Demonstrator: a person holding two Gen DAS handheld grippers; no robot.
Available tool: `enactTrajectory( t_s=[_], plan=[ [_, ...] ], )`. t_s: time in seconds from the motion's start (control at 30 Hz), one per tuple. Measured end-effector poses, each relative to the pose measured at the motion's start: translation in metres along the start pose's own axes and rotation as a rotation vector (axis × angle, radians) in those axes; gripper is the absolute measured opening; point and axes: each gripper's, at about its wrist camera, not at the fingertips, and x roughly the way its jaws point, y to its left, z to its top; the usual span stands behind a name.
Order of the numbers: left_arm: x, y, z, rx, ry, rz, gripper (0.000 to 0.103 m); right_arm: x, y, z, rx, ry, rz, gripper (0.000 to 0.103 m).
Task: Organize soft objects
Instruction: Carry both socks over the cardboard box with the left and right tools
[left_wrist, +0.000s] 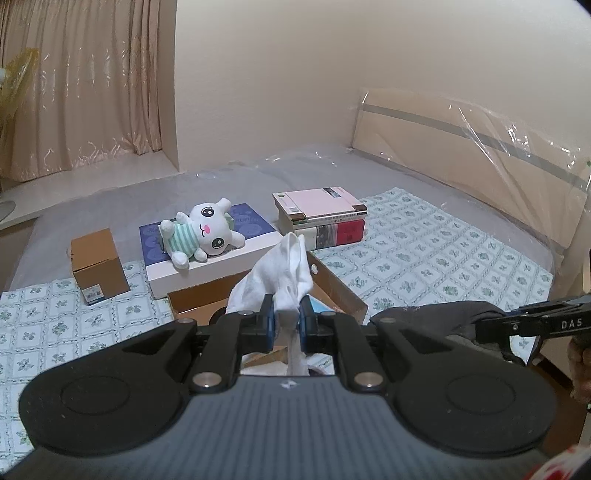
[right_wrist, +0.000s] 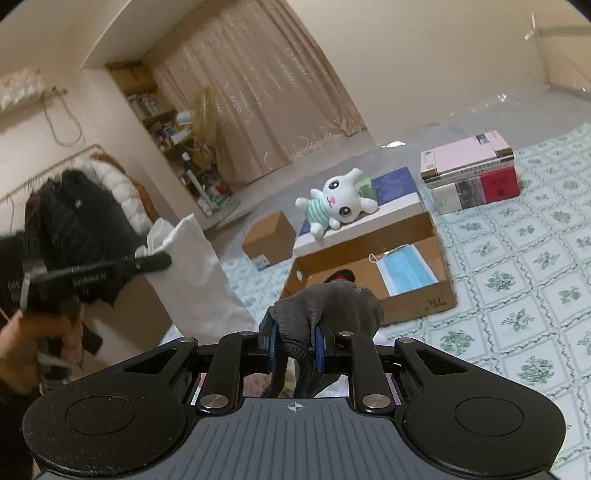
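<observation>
My left gripper (left_wrist: 287, 320) is shut on a white cloth (left_wrist: 280, 273), held up over the open cardboard box (left_wrist: 334, 282); the cloth also shows in the right wrist view (right_wrist: 192, 273). My right gripper (right_wrist: 295, 341) is shut on a dark grey glove (right_wrist: 332, 302), held just in front of the same box (right_wrist: 417, 301). The glove shows at the right of the left wrist view (left_wrist: 436, 314). A blue face mask (right_wrist: 406, 269) lies inside the box. A white plush bunny (left_wrist: 201, 230) in a green striped shirt lies on a flat white and blue box (left_wrist: 207, 258).
A stack of books (left_wrist: 325, 219) stands behind the open box on the right. A small brown carton (left_wrist: 99, 266) stands at the left. A floral sheet (left_wrist: 443, 251) covers the plastic-wrapped bed. The headboard (left_wrist: 480, 147) is at the right, curtains (left_wrist: 81, 85) at the left.
</observation>
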Motion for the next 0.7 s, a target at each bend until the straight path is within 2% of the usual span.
enactTrajectory(
  t_s=[0.23, 0.47, 0.7],
  plan=[
    [0.017, 0.007, 0.020, -0.023, 0.000, 0.002, 0.011, 0.012, -0.014, 0.025, 0.063, -0.010, -0.006, 0.020],
    [0.044, 0.017, 0.042, -0.013, 0.008, 0.029, 0.011, 0.036, -0.016, 0.050, 0.000, -0.012, -0.044, 0.020],
    [0.090, 0.029, 0.059, 0.009, 0.029, 0.064, 0.011, 0.085, -0.024, 0.077, -0.081, 0.002, -0.072, 0.020]
  ],
)
